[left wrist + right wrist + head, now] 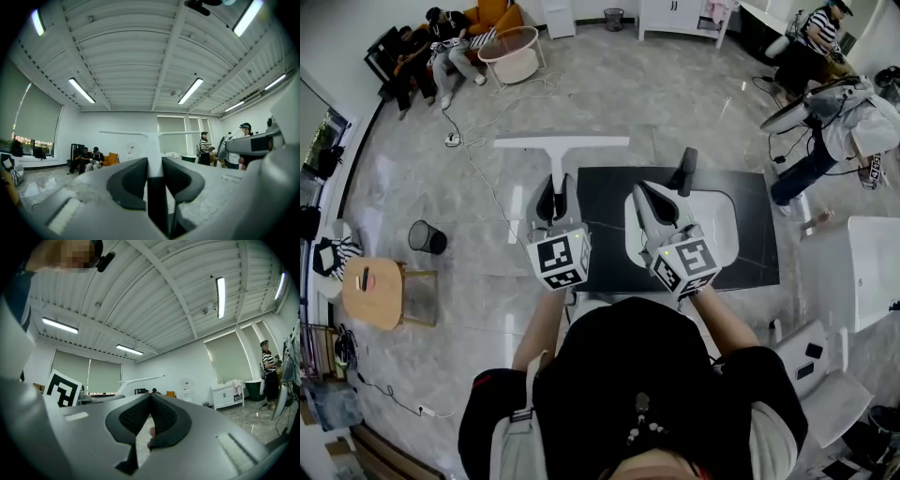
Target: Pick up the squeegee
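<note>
The white T-shaped plastic squeegee (560,150) is off the desk and in the grip of the left gripper (556,187). In the head view its long straight blade runs crosswise above the grey marbled floor (609,84), just beyond the far left corner of the black rectangular desk (750,244). Its stem comes back from the middle of the blade into the gripper's black pads. The left end of the blade reaches well out past the desk's left edge, and the right end overhangs the far edge a little.

The left gripper view shows the hold plainly. The left gripper (154,164) has its two ribbed black pads pressed on either side of the squeegee (153,140). The stem is dark low down between the pads and white above them. It rises straight from the jaws to the thin white crossbar, which stretches level to both sides in front of the far wall.

The right gripper (682,178) hangs over the desk near its far edge, to the right of the squeegee and apart from it. In the right gripper view, the right gripper (150,399) has its pad tips meeting with nothing clamped between them. The squeegee (140,379) shows there as a pale bar off to the left, beside the left gripper's marker cube (62,389).

A small black bin (426,236) stands on the floor well left of the desk.
</note>
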`<state>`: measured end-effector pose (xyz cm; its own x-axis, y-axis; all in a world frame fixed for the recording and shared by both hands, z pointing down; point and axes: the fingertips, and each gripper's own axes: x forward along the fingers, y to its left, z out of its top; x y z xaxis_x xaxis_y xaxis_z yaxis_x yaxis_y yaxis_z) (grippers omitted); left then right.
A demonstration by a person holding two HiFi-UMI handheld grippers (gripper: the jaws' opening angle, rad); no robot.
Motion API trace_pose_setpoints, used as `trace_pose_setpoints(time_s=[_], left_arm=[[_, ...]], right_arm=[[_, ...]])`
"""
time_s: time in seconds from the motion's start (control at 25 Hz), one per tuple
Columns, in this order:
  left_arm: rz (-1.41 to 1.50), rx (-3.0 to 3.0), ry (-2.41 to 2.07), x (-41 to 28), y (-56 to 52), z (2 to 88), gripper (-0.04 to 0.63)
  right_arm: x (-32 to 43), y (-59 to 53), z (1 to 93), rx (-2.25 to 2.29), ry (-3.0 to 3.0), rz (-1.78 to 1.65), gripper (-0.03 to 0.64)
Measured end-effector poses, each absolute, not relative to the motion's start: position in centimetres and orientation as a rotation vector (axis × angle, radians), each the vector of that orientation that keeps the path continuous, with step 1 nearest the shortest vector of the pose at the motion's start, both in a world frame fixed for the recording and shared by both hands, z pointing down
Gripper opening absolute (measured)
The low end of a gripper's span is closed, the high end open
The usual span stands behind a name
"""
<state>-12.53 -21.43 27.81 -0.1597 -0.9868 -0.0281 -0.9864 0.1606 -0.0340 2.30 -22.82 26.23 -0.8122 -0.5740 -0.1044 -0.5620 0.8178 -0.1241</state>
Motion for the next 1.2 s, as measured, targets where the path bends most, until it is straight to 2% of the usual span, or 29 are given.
trace_pose_setpoints(time_s=[1.2], left_arm=[[-0.025, -1.972, 2.403, -11.5, -20.3, 28.2, 0.098]], right_arm=[[1.9, -21.1, 26.1, -0.780, 2.922, -0.101, 0.000]])
